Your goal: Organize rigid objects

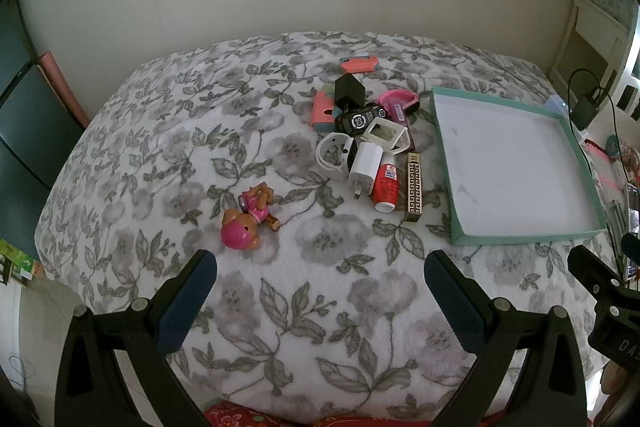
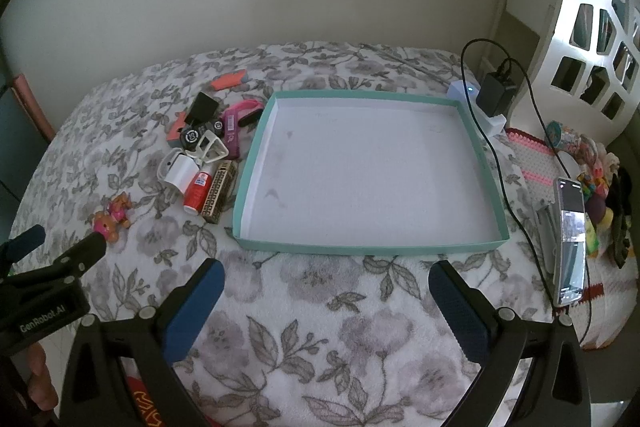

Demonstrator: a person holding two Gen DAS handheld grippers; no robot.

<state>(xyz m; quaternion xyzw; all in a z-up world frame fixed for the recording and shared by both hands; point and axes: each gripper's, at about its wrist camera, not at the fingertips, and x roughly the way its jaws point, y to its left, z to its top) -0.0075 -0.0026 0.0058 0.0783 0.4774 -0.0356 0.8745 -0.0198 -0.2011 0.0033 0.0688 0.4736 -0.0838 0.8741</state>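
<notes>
Both my left gripper (image 1: pixel 320 267) and right gripper (image 2: pixel 326 277) wide, empty; tangled pile (image 1: pixel 370 143) beside tray (image 2: pixel 486 163) may scatter if I grab carelessly.

The left gripper (image 1: pixel 320 277), wide apart, hangs over the floral blanket (image 1: pixel 168 131) near a pink toy dog (image 1: pixel 248 217).
</notes>
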